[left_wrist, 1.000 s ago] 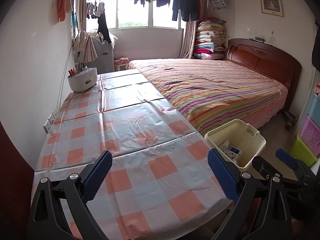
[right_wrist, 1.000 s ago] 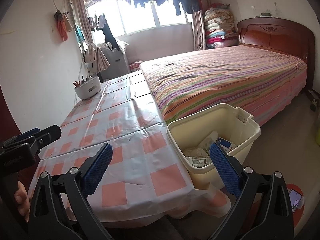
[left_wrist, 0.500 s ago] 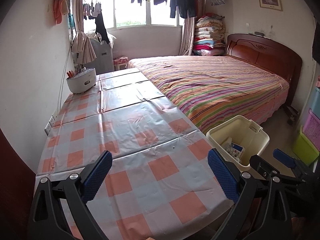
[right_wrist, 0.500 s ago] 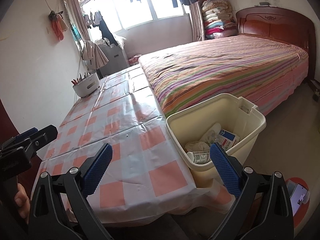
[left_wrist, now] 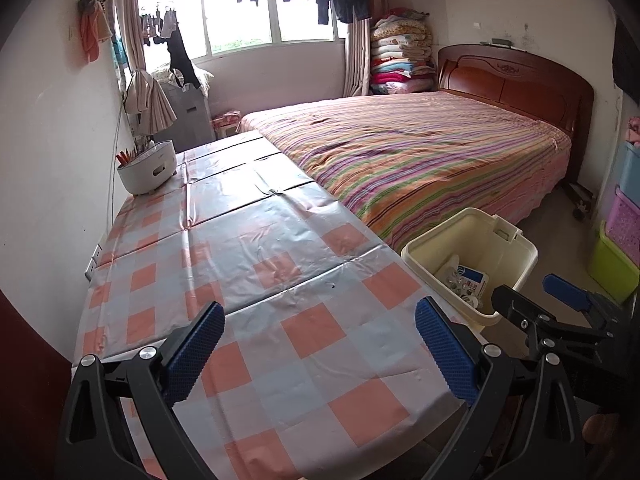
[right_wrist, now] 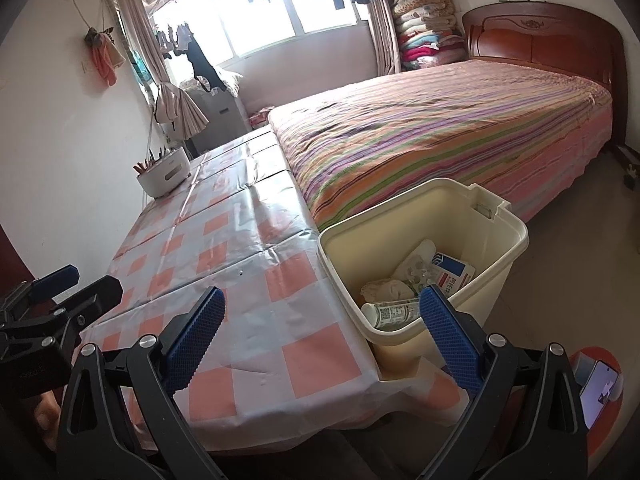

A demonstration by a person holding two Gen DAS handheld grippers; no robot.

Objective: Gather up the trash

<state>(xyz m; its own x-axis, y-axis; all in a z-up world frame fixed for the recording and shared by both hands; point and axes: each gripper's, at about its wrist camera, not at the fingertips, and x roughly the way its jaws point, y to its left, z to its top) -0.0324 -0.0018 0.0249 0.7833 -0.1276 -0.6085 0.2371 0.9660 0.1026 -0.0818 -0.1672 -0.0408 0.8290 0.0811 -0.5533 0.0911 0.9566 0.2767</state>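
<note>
Both my tools, left tool and right tool, gape wide, holding nothing, above the checked table. The trash lies in the cream bin beside it. Risk: swinging my right tool could knock the bin over, spilling everything.

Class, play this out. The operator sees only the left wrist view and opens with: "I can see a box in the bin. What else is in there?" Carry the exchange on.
Observer: A bottle lies on its side against the near wall of the bin, which hides it from you.
Operator: Anything beside it?
Observer: A crumpled pale wad, just behind the bottle.
Operator: And outside the bin, to its right?
Observer: A phone with its screen lit, low down and outside your frame.
</note>
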